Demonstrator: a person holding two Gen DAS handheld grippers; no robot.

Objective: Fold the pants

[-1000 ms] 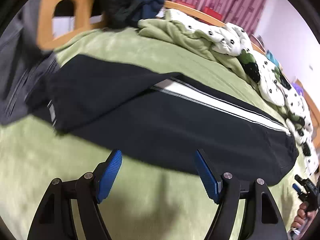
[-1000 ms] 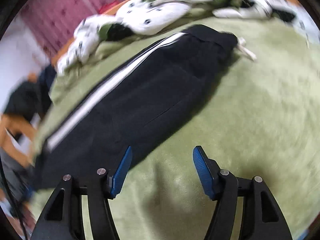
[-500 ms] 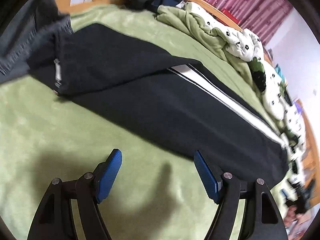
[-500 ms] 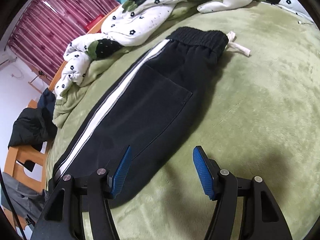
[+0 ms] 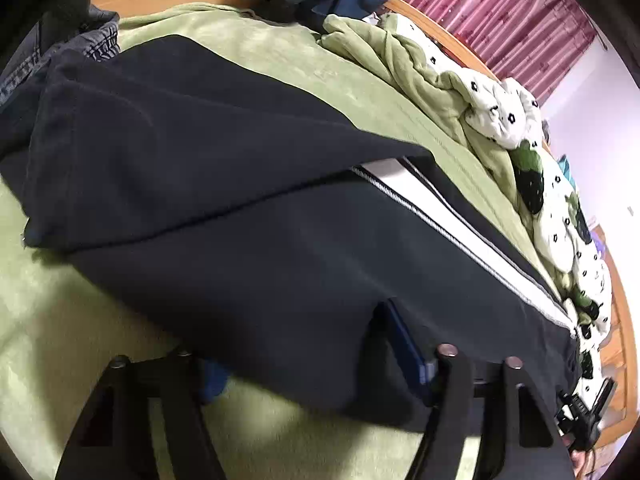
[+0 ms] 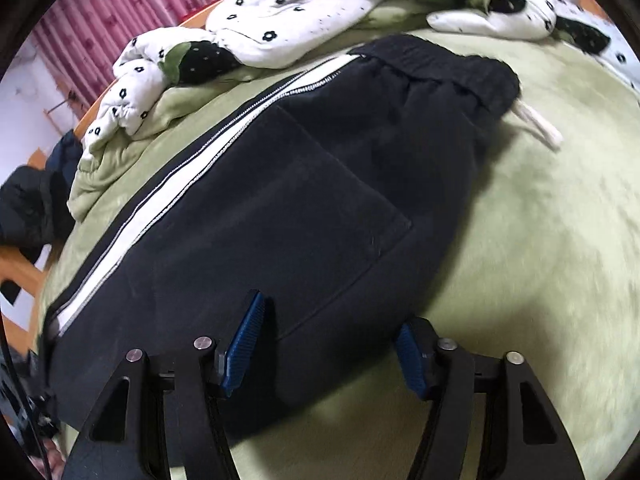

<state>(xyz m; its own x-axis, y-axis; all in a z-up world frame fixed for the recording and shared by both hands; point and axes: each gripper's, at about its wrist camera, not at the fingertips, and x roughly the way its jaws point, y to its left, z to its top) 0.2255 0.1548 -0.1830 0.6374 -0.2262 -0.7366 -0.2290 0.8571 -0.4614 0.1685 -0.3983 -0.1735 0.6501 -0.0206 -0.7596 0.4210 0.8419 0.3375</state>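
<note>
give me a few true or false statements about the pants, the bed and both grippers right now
1. The pants are black with a white stripe down the side. True.
2. The pants hang from a hanger. False: they lie flat on the green blanket.
3. The right gripper is shut tight on the waistband. False: its jaws stand apart at the near edge of the pants, and the waistband lies at the far end.
4. A white drawstring pokes out by the waistband. True.
5. The left gripper is well clear of the pants. False: the pants' edge drapes over its fingers.
6. A floral quilt is bunched up beyond the pants. True.
</note>
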